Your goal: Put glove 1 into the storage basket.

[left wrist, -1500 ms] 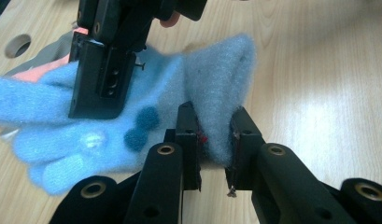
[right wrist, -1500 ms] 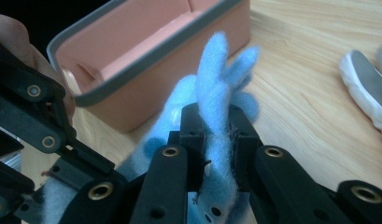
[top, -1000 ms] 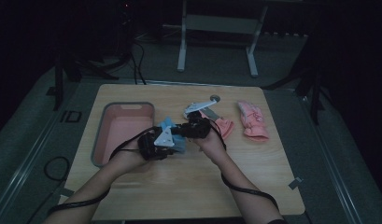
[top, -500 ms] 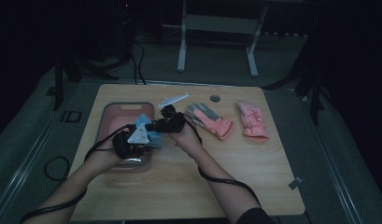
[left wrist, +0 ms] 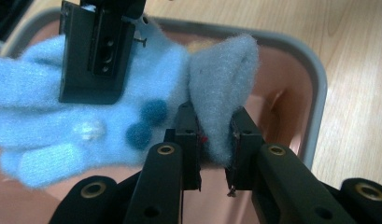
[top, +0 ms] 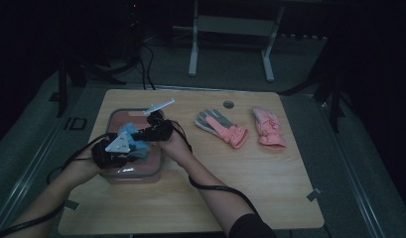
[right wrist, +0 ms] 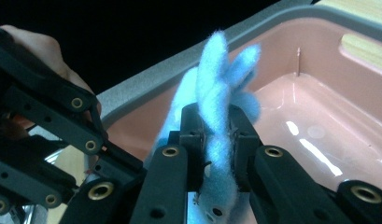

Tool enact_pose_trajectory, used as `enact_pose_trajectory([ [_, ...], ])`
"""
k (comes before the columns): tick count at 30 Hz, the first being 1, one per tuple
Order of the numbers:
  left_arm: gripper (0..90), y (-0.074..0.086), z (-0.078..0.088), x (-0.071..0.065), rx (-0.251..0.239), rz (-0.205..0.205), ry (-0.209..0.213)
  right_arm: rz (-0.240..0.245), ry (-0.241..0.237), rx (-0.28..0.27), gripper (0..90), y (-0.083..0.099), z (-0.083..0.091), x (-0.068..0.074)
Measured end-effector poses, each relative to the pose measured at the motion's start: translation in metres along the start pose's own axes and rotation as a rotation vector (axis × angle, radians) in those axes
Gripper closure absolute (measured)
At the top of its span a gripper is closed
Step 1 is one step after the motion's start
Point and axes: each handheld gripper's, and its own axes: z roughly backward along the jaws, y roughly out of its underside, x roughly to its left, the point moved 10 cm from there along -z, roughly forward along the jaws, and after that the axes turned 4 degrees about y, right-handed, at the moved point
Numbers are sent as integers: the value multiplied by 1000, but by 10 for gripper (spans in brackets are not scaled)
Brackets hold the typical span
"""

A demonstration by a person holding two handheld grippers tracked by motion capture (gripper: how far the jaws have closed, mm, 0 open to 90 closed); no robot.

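A fuzzy light-blue glove hangs over the pink tray with a grey rim at the table's left. Both grippers hold it. In the left gripper view, my left gripper is shut on a folded edge of the blue glove, and a jaw of the other gripper pinches it farther up. Seen from the right gripper view, my right gripper is shut on the glove above the tray's pink floor. From above, the left gripper and the right gripper are close together.
A pink-and-grey glove and a pink glove lie on the wooden table to the tray's right. A small round disc sits near the far edge. Cables trail off the left side. A metal stand is beyond the table.
Both hands have carried the blue glove leftward, from the table's middle to above the pink tray. The two pink gloves have stayed put.
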Motion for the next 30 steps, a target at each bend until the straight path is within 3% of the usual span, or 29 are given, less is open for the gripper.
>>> enact_pose_trajectory([
  [6,782,8,-13,3,18,4,42,-36,2,35,798,9,-11,-8],
  [11,781,12,-24,8,58,20,84,-36,23,83,787,16,-19,-15],
  [14,779,13,-31,13,81,31,91,-44,41,102,698,19,-21,-20],
  [19,776,17,-40,20,119,51,99,-74,60,76,512,19,-16,-26],
  [28,730,19,-44,23,138,72,98,-66,78,50,460,20,-6,-29],
  [29,730,21,-46,22,164,95,94,-66,80,44,450,20,-4,-29],
  [30,592,21,-45,22,168,106,90,-62,77,35,428,21,1,-27],
])
